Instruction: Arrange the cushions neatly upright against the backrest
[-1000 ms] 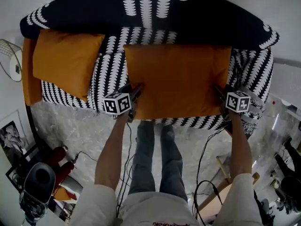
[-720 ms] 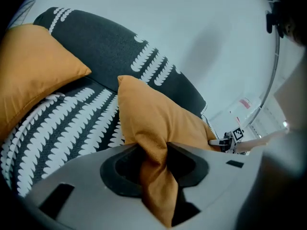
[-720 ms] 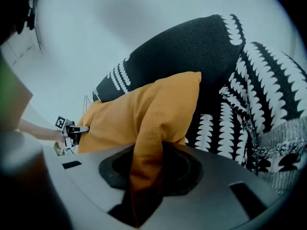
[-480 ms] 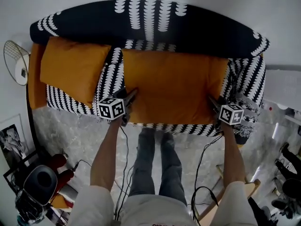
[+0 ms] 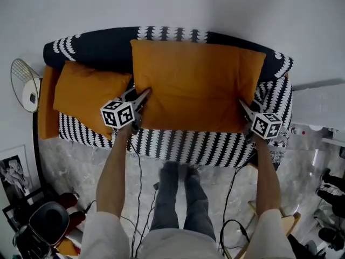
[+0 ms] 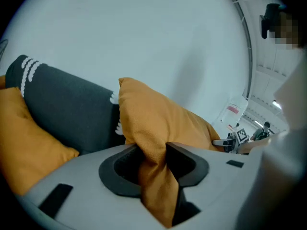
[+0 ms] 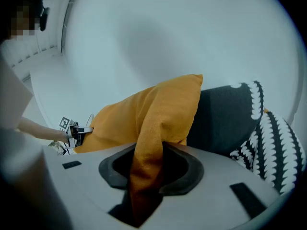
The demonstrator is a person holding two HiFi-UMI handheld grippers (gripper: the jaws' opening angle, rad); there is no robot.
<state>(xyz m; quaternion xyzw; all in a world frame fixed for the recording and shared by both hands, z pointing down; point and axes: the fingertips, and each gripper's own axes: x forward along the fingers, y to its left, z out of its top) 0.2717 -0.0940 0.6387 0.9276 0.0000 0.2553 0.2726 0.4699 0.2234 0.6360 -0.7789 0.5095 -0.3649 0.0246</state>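
A large orange cushion (image 5: 197,85) stands upright against the black-and-white patterned backrest (image 5: 91,47) of the sofa. My left gripper (image 5: 141,99) is shut on the cushion's lower left corner (image 6: 153,176), the fabric pinched between its jaws. At the lower right corner (image 7: 146,176) my right gripper (image 5: 243,109) is shut on the cloth too. A smaller orange cushion (image 5: 86,93) leans at the sofa's left end, also in the left gripper view (image 6: 24,143).
The sofa seat (image 5: 188,147) has a black-and-white cover. A white fan (image 5: 24,85) stands left of the sofa. Cables (image 5: 137,177) trail on the marble floor, with a black device (image 5: 40,228) at the lower left and a wooden stool (image 5: 272,212) at the lower right.
Both grippers have lifted the large cushion from lying flat on the seat to standing upright against the backrest. The view has shifted toward the wall.
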